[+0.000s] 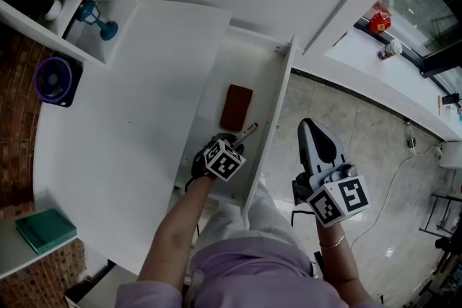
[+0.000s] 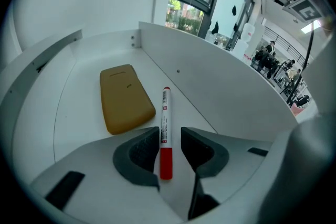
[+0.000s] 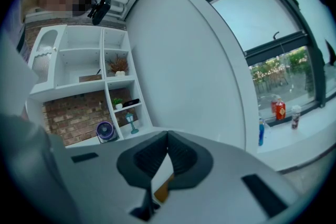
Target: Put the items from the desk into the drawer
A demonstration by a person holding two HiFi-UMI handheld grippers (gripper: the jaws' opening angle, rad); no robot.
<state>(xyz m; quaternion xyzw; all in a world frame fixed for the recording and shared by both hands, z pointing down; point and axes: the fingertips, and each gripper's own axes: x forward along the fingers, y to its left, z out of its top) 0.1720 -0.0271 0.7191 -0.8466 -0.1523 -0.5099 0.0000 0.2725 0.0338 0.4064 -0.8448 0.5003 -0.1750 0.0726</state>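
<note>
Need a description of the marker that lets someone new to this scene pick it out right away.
Find the open drawer at the white desk edge. On its floor lie two things: a flat tan block and, beside it, the marker, between the parted jaws of the left gripper. The marker is the thin white stick with a red cap; the block is broad and tan.

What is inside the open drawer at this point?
A brown pad and a red-capped marker, the marker between the left gripper's open jaws. The gripper covers the near end of the drawer.
</note>
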